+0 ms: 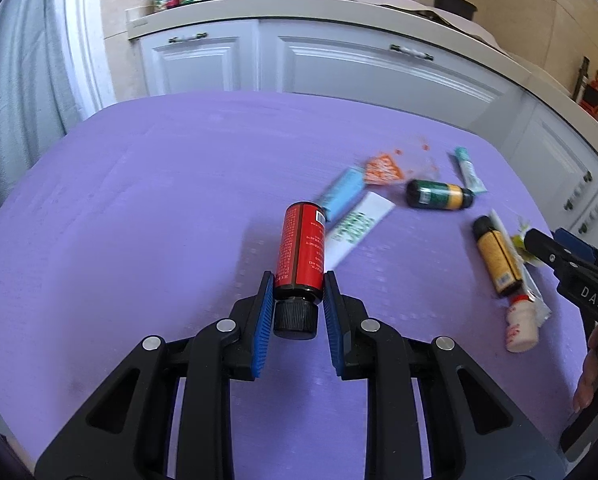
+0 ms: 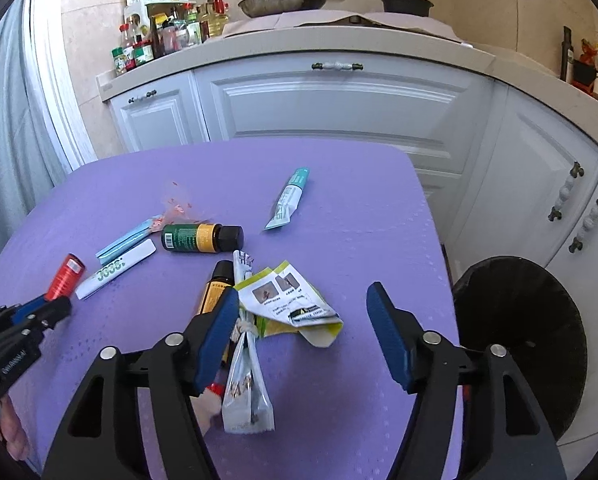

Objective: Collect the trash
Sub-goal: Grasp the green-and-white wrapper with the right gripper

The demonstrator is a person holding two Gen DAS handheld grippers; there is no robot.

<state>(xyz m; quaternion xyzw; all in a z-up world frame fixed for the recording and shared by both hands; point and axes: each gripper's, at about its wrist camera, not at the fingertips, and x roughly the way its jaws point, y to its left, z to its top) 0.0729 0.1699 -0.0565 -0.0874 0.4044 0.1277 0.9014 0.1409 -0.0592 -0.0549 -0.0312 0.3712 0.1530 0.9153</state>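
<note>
The left gripper (image 1: 299, 300) points down at a slant. Its two blue pads squeeze a red bottle (image 1: 302, 246) just above its black cap. The right gripper (image 2: 301, 336) points down at a slant too. Its jaws stand wide apart and hold nothing. A person's hand (image 1: 591, 376) grips the right gripper's handle from behind.

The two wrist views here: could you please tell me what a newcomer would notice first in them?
Most striking is the red bottle clamped near its black cap in the left gripper, over the purple table. Next comes the litter to its right: a green-and-yellow bottle on its side, a yellow bottle and a crumpled wrapper between the right gripper's open jaws. A black bin stands beyond the table's right edge.
</note>
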